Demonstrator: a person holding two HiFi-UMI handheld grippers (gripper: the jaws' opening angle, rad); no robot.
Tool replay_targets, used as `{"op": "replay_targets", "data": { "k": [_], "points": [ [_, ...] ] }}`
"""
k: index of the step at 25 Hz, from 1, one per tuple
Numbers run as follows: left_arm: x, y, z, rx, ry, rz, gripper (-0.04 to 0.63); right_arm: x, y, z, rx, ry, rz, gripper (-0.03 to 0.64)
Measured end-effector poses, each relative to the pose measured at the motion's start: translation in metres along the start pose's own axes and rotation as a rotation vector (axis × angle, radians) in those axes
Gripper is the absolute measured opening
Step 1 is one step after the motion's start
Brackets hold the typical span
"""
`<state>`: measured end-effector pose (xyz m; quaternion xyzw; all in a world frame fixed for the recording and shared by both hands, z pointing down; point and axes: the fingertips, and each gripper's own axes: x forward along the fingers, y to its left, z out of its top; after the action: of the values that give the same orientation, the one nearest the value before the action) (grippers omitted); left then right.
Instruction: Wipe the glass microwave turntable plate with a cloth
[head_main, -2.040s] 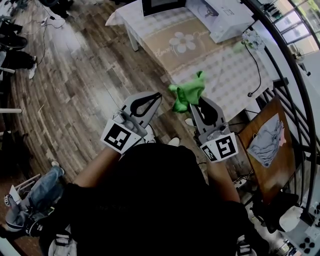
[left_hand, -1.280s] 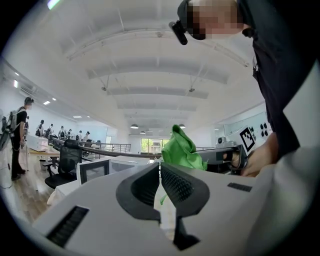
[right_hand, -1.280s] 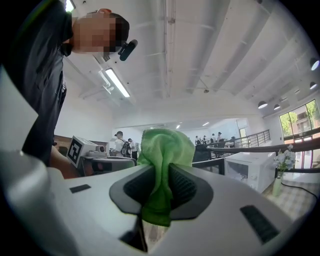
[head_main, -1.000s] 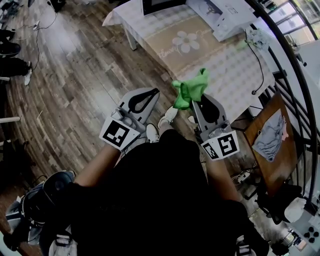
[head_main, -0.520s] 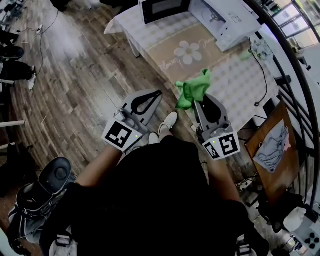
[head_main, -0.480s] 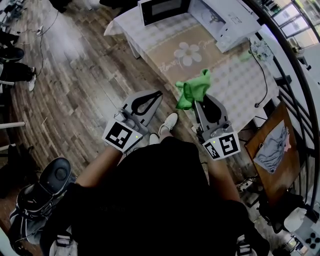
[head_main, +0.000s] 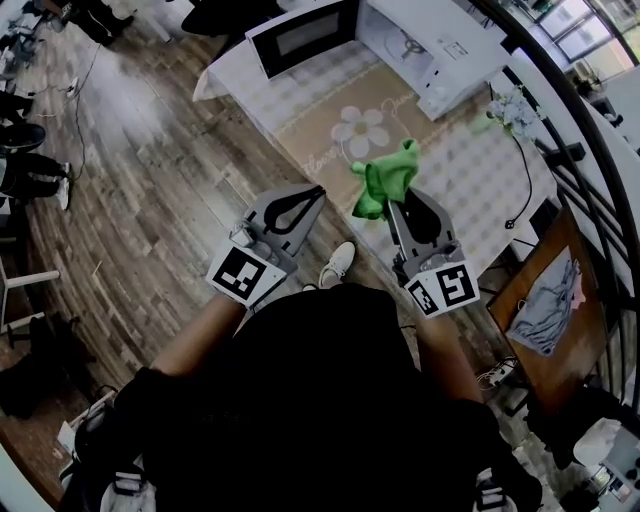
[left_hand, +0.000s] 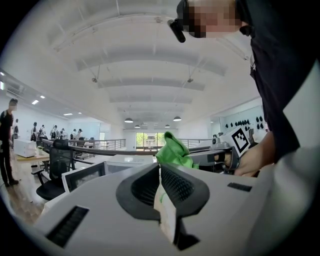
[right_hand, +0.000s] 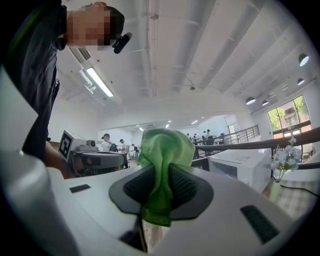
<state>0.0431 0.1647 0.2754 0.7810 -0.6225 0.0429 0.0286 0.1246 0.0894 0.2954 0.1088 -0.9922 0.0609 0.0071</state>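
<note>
A crumpled green cloth (head_main: 385, 178) sticks up from my right gripper (head_main: 392, 200), which is shut on it above the near edge of the table (head_main: 460, 175). In the right gripper view the cloth (right_hand: 162, 150) hangs pinched between the dark pads of the right gripper (right_hand: 161, 187). My left gripper (head_main: 316, 192) is held beside it, over the floor, shut with nothing in it; in its own view the left gripper (left_hand: 160, 180) has its jaws together. The white microwave (head_main: 420, 45) stands at the table's far end with its door (head_main: 300, 35) swung open. The glass plate cannot be made out.
A flower-print mat (head_main: 355, 125) lies on the checked tablecloth. A small vase of flowers (head_main: 510, 105) and a black cable (head_main: 520, 170) are at the right. A wooden side table (head_main: 545, 300) with grey fabric stands beside a curved railing. Wooden floor lies to the left.
The person has stepped toward the table, so the microwave and its open door show more fully. Both grippers keep their pose, and the cloth stays in the right one.
</note>
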Motion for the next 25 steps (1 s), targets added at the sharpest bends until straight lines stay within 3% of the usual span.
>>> {"op": "replay_targets", "data": {
  "k": [9,17,25],
  "points": [
    [0.061,0.009,0.013,0.046,0.007,-0.027,0.025,0.009,-0.060,-0.006,0.024,0.012,-0.039,0.097],
    [0.107,0.024,0.013,0.043,0.023,-0.081,0.025,0.017,-0.101,-0.011,0.064,0.028,-0.118,0.098],
    [0.154,0.056,-0.004,0.050,0.033,-0.221,0.025,0.042,-0.133,-0.025,0.075,0.068,-0.233,0.098]
  ]
}}
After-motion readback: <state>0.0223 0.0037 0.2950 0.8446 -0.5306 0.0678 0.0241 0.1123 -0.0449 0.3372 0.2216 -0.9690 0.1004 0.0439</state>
